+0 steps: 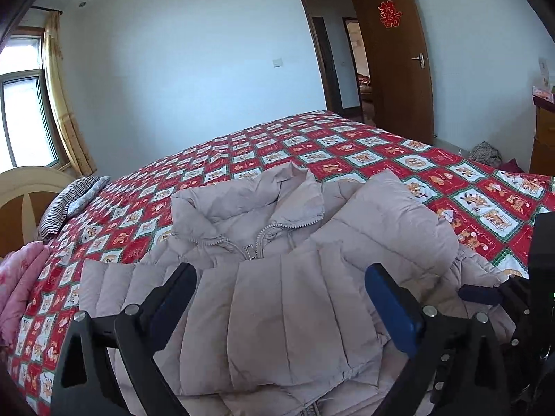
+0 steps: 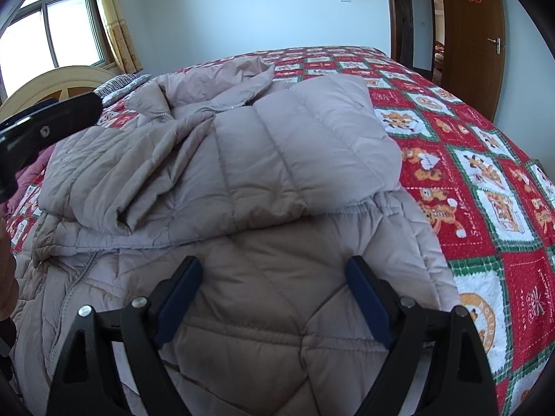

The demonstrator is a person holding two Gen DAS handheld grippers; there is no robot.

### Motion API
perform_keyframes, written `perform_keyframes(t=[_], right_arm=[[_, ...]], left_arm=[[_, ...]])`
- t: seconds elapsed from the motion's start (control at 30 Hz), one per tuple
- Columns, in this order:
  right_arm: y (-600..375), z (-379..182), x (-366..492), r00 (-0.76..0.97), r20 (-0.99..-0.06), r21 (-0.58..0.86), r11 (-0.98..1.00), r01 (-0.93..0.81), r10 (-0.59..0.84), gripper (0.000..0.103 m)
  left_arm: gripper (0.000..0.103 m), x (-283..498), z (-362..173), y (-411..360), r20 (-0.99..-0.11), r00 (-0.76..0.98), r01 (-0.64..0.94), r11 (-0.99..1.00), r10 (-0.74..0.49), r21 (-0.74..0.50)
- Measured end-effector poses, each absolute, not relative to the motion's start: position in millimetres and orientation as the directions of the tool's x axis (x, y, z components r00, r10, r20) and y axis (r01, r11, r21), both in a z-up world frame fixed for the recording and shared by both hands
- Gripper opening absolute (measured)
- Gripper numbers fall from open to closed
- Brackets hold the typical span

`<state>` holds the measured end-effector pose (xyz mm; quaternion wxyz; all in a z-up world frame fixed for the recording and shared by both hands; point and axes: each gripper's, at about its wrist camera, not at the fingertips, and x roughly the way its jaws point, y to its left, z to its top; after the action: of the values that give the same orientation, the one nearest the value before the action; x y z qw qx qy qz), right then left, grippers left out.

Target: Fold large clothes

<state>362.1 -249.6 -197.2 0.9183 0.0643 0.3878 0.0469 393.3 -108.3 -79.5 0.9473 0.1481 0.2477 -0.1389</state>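
A beige quilted puffer jacket [image 1: 288,312] lies front up on the bed, collar [image 1: 249,197] pointing away and zipper partly done up. Its sleeves are folded across the chest, one lying over the other [image 2: 277,145]. My left gripper [image 1: 281,274] hovers open over the folded sleeve, with only fabric showing beneath the wide gap. My right gripper [image 2: 274,265] stands open above the jacket's lower body [image 2: 263,329], nothing pinched between its blue pads. A finger of the right gripper shows at the right edge of the left wrist view [image 1: 478,293].
The bed wears a red, white and green cartoon-print cover [image 2: 468,173]. A striped pillow [image 1: 69,204], a pink quilt [image 1: 20,284] and the headboard [image 1: 20,190] sit at the left. An open brown door [image 1: 399,62] and a wooden cabinet [image 1: 544,138] stand beyond.
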Motion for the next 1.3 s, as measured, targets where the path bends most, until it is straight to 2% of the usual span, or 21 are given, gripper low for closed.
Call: perform_keyframes(t=[0.27,0.47,0.57,0.7,0.73,0.77,0.83,0.87,1.0,1.17,1.3], right_arm=[[-256,-192,360,0.706,-0.687,0.199,0.979,-0.046,0.173,0.088],[-259,-148,357,0.706,-0.625,0.39,0.917,-0.088,0.333,0.088],[-239,-134,376,0.666,-0.618,0.453,0.882,-0.133,0.418,0.088],[-200,-149,411,0.595,-0.685,0.413,0.897,-0.16,0.421,0.086],[-192,-158,419,0.569,-0.705,0.409,0.898,-0.162,0.423,0.073],[-186,-167,425,0.539,-0.728,0.403,0.901,-0.163,0.423,0.045],[-184,-174,423,0.532,-0.727,0.417,0.894,-0.16,0.434,0.022],[-186,-173,416,0.543,-0.719,0.415,0.895,-0.164,0.434,0.016],[-195,-164,388,0.587,-0.717,0.347,0.923,-0.168,0.376,0.013],[-211,-175,365,0.528,-0.748,0.378,0.912,-0.159,0.402,0.012],[-212,-176,356,0.515,-0.764,0.348,0.92,-0.178,0.389,0.012]], left_arm=[[0.098,404,-94,-18,-0.524,0.852,0.141,0.969,-0.015,0.203],[0.098,393,-111,65,-0.532,0.84,-0.012,0.984,0.107,0.179],[0.098,395,-123,92,-0.572,0.81,-0.054,0.988,0.126,0.142],[0.098,395,-126,109,-0.592,0.796,-0.094,0.992,0.127,0.086],[0.098,396,-126,110,-0.592,0.795,-0.097,0.992,0.129,0.086],[0.098,395,-125,112,-0.592,0.795,-0.098,0.991,0.131,0.088],[0.098,394,-123,114,-0.59,0.797,-0.092,0.991,0.129,0.094],[0.098,393,-122,115,-0.585,0.8,-0.091,0.991,0.132,0.099],[0.098,396,-121,124,-0.585,0.796,-0.112,0.988,0.155,0.11],[0.098,404,-127,138,-0.618,0.765,-0.165,0.983,0.18,0.082],[0.098,408,-130,146,-0.646,0.738,-0.205,0.977,0.192,0.056]])
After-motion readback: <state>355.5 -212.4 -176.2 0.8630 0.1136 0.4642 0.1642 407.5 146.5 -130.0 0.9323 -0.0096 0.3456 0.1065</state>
